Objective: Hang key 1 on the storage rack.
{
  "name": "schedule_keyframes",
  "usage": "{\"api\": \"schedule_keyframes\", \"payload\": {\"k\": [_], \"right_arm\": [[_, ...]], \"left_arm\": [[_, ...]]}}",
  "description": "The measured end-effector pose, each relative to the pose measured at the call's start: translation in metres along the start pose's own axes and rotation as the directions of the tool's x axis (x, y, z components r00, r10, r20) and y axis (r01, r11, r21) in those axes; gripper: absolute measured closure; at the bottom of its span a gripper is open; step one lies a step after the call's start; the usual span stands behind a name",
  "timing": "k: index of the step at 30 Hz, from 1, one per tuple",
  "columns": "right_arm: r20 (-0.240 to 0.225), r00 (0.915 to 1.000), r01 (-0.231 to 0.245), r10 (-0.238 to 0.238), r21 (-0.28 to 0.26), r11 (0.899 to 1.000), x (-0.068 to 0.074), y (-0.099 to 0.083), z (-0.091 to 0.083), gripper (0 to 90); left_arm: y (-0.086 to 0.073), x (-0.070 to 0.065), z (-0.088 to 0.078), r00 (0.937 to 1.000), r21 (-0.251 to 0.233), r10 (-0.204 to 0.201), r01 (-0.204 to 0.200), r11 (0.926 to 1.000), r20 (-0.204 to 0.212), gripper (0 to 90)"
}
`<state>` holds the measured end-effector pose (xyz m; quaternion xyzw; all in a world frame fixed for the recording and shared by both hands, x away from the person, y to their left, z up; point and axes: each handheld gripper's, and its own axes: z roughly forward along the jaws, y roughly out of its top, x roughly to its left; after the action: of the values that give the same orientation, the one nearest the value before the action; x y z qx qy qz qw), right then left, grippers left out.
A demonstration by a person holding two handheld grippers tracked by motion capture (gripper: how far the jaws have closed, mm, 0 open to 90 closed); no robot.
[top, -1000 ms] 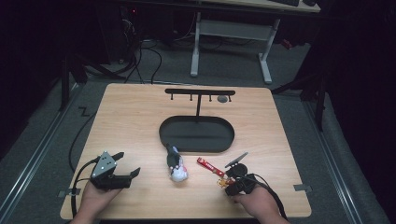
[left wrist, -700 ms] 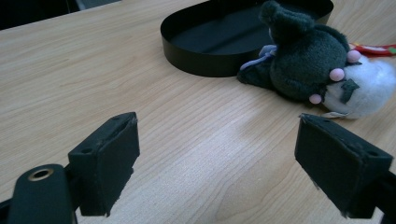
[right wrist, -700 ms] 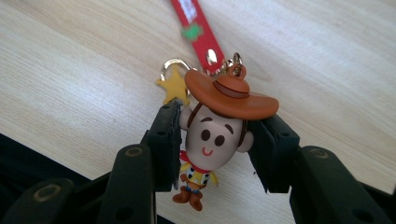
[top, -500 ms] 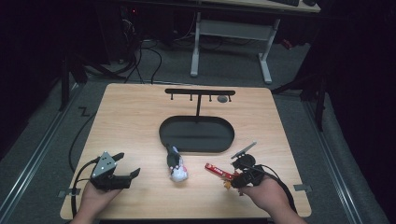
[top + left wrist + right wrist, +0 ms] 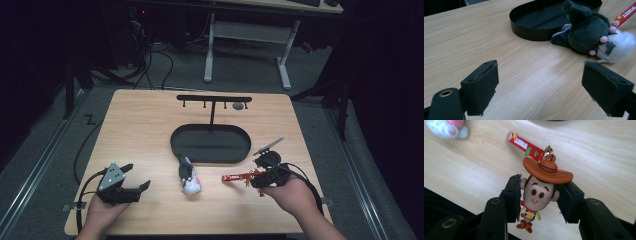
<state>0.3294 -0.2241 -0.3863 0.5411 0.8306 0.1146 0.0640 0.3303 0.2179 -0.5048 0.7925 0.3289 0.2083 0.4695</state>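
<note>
Right gripper (image 5: 537,195) lifting a cowboy keychain (image 5: 541,187) off the table (image 5: 140,135).

Its jaws were partly closed, clamped on the figure's head, the red strap (image 5: 239,176) trailing toward nine o'clock. The left gripper (image 5: 549,87) rested with jaws wide and empty. Next likely called for carrying the keychain toward the hook rack (image 5: 214,100) at twelve o'clock.

Glossy plastic cowboy charm (image 5: 539,192), matt wood-grain table (image 5: 140,130), fuzzy plush toy (image 5: 586,32)
</note>
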Motion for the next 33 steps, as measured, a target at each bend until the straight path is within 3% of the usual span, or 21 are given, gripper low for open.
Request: {"api": "schedule_keyframes", "payload": {"k": [19,33], "right_arm": [[0.030,0.9994,-0.014,0.015,-0.032,0.999,-0.019,0.039,-0.041,56.6],[0.052,0.9984,-0.019,0.022,-0.066,0.998,-0.027,0.075,-0.051,56.6]], "left_arm": [[0.000,0.001,0.000,1.0000,0.003,0.002,-0.002,1.0000,0.003,14.5],[-0.001,0.004,-0.004,1.0000,-0.011,-0.006,0.006,0.9999,-0.003,14.5]]}}
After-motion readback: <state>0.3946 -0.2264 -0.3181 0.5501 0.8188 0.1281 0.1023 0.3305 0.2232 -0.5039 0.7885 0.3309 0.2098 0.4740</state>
